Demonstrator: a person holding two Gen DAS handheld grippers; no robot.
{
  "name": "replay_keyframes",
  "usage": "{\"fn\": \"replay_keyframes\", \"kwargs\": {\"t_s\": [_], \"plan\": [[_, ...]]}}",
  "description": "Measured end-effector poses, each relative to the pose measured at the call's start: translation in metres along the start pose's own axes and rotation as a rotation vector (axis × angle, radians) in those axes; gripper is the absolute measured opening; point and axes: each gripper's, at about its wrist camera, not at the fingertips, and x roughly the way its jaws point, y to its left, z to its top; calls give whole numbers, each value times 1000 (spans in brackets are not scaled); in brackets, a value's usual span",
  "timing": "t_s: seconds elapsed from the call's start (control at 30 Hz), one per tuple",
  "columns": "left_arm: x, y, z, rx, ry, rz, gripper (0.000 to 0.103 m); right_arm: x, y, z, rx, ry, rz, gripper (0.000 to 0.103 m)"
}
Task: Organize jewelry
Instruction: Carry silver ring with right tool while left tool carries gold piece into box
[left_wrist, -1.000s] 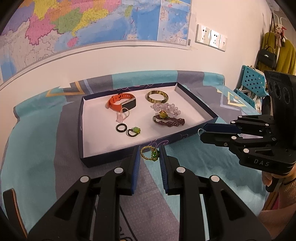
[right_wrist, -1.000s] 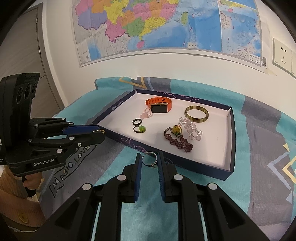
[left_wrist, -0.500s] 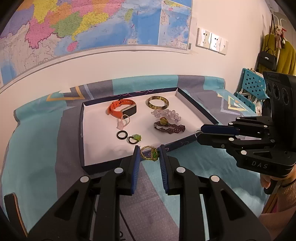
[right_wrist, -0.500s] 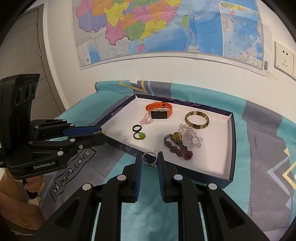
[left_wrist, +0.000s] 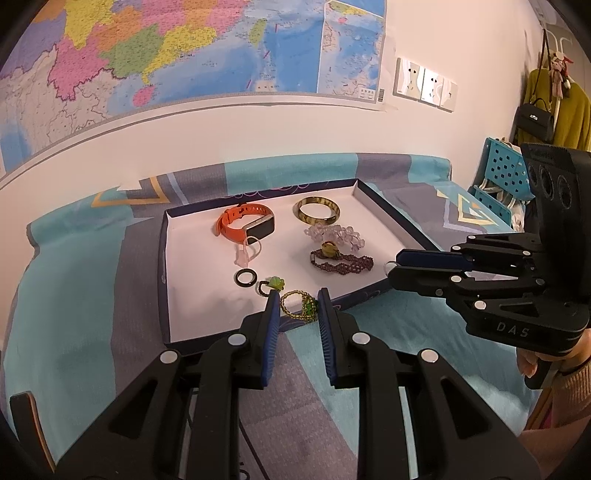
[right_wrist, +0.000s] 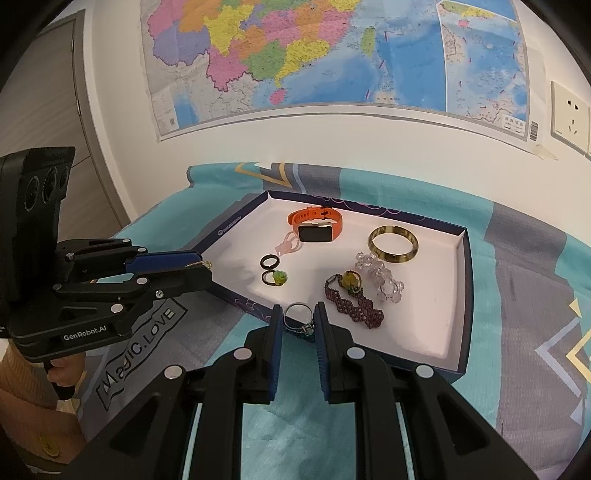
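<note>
Left wrist view showed the left gripper (left_wrist: 295, 304) nearest the lens, its blue pads narrowed onto a green beaded bracelet (left_wrist: 298, 303) that hung between the fingertips, pinched at both sides, just over the near rim of the tray (left_wrist: 164, 280); right wrist view showed the right gripper (right_wrist: 298, 320) likewise closed on a silver ring (right_wrist: 297, 318) with a small green stone, held at the tips above the tray's near wall; beyond the claws, inside the white-lined tray, lay a black ring (left_wrist: 246, 277) touching or just beside a green-stoned ring (left_wrist: 272, 284), then a dark red woven bracelet (left_wrist: 341, 263) with a yellow bead, a clear crystal bracelet (left_wrist: 334, 233) just behind it, a pink charm (left_wrist: 246, 254) near the orange smartwatch (left_wrist: 245, 223), and an amber bangle (left_wrist: 318, 210) toward the far wall; the tray sat on a teal and grey patterned cloth (left_wrist: 74, 295); behind it a map (left_wrist: 184, 55) hung on the wall.
</note>
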Motion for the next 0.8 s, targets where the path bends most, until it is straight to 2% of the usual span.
{"fn": "replay_keyframes", "kwargs": {"t_s": [0.8], "plan": [[19,6,11,-20,12,2,21,24,-15,13,3,17,-34,15]]}}
